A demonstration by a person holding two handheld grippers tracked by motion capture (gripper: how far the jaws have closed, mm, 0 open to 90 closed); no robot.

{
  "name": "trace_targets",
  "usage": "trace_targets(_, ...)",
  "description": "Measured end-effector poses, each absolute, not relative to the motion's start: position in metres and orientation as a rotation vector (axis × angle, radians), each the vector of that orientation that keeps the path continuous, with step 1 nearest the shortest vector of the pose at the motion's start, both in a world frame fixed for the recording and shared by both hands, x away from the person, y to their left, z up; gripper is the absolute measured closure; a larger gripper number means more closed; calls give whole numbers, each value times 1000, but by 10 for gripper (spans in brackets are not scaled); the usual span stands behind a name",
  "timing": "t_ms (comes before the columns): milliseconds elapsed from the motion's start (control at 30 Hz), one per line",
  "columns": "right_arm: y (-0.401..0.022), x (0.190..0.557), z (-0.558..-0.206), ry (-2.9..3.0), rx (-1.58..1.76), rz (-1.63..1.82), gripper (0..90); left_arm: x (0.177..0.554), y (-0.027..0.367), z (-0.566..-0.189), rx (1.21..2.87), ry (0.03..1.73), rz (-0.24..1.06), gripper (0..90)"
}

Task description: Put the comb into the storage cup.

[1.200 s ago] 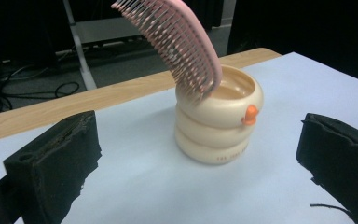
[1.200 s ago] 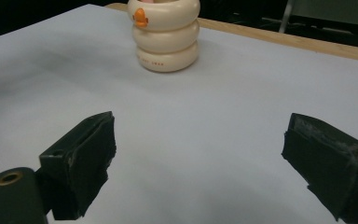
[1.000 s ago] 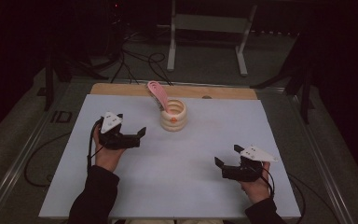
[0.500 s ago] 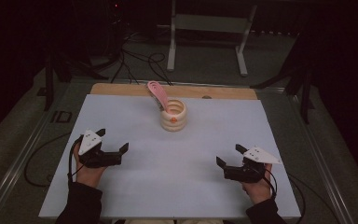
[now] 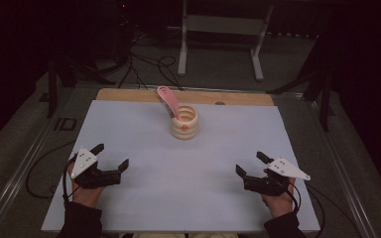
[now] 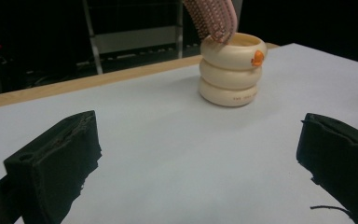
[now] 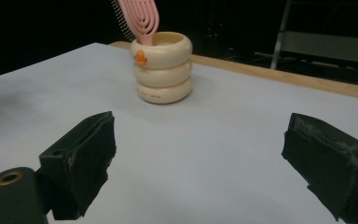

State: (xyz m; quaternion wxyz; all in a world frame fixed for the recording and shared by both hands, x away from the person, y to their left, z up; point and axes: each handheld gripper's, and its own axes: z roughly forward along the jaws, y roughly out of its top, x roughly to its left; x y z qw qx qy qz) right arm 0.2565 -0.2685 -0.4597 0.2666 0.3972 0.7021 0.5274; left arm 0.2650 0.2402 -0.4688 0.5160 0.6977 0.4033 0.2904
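A cream ringed cup [image 5: 184, 124] [image 6: 230, 70] [image 7: 164, 69] with a small orange mark stands upright at the table's back centre. A pink hairbrush [image 5: 167, 100] [image 6: 210, 17] [image 7: 139, 18] leans out of it toward the back left. My left gripper [image 5: 110, 156] [image 6: 198, 161] rests open near the front left, nothing between its jaws. Near the front right my right gripper [image 5: 250, 165] [image 7: 205, 163] is open too, and empty. Both sit well short of the cup.
The pale blue table [image 5: 144, 148] has a wooden strip [image 5: 129, 95] along its far edge. Beyond it stand a metal frame [image 5: 223, 29] and loose cables [image 5: 144, 62] on a dark floor. Cables trail from both grippers off the table sides.
My left gripper has drawn back from near the cup toward the front left edge. The right gripper has stayed almost still. The cup and brush have not moved.
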Motion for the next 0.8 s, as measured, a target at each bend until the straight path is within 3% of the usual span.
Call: trace_targets(800,-273,258,-462,1857,1063,1419,88,248,261,-471,1620,989,717,3)
